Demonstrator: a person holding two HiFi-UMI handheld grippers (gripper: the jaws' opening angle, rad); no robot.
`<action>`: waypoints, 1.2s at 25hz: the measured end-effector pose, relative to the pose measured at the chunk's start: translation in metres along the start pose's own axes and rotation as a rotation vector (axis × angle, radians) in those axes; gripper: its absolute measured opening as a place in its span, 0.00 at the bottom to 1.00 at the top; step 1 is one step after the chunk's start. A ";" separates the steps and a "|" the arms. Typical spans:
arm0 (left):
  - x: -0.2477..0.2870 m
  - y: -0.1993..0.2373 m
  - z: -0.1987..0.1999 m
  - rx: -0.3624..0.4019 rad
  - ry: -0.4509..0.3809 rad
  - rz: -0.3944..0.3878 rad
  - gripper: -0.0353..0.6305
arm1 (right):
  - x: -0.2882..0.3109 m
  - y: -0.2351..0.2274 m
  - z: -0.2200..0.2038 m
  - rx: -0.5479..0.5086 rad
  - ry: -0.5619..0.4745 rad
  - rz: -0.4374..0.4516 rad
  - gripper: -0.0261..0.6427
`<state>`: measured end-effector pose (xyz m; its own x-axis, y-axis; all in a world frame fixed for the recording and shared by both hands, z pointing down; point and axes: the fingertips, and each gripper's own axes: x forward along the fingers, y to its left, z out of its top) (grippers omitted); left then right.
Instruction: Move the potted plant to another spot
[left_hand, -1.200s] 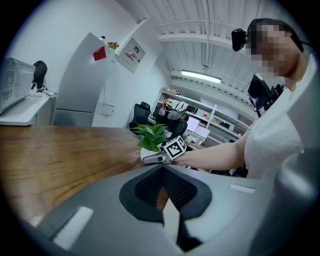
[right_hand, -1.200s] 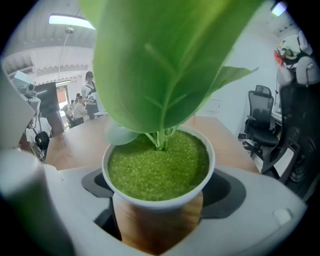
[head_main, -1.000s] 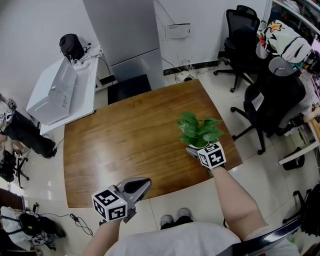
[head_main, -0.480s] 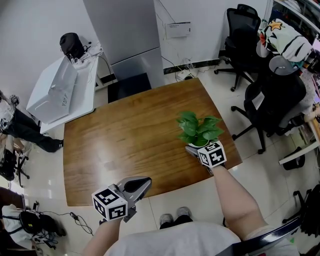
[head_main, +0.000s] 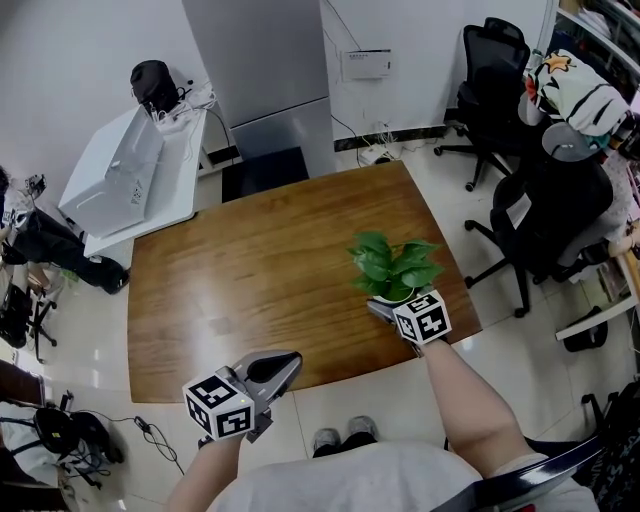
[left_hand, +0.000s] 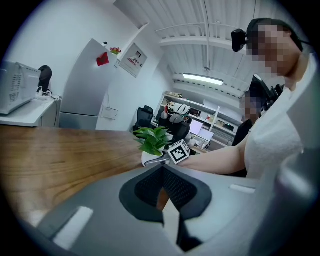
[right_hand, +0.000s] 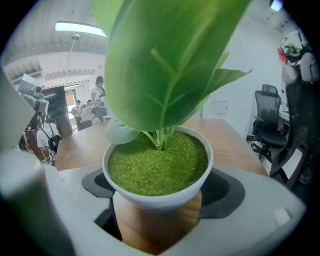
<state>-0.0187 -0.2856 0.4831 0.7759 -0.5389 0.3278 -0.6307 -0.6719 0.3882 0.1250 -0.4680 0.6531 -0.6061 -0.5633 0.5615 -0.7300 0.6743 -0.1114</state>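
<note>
The potted plant (head_main: 392, 262), green leaves in a small white pot, stands on the wooden table (head_main: 240, 270) close to its near right corner. My right gripper (head_main: 385, 301) reaches in from the near side, a jaw on each side of the pot. In the right gripper view the white pot (right_hand: 159, 199) fills the space between the dark pads (right_hand: 96, 183), which press on its wall; its base rests on the wood. My left gripper (head_main: 283, 363) hovers over the table's near edge, shut and empty. The left gripper view shows the plant (left_hand: 152, 139) to the right.
A white desk with a printer (head_main: 120, 180) stands past the far left corner, a grey cabinet (head_main: 265, 75) behind the table. Black office chairs (head_main: 540, 215) crowd the right side. Bare wood runs across the table's left and middle.
The head view has shifted slightly. Relative to the table, the plant and both grippers sit where they were.
</note>
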 end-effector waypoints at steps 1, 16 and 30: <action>-0.001 -0.001 0.000 -0.003 -0.006 0.007 0.03 | 0.000 0.006 0.004 -0.011 -0.007 0.011 0.75; -0.081 0.016 -0.017 -0.065 -0.087 0.146 0.03 | 0.059 0.153 0.065 -0.130 -0.022 0.248 0.75; -0.261 0.069 -0.072 -0.092 -0.068 0.219 0.03 | 0.145 0.371 0.072 -0.228 0.018 0.374 0.75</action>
<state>-0.2653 -0.1552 0.4863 0.6175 -0.7017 0.3554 -0.7799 -0.4878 0.3921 -0.2562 -0.3335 0.6341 -0.8083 -0.2528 0.5318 -0.3712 0.9198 -0.1270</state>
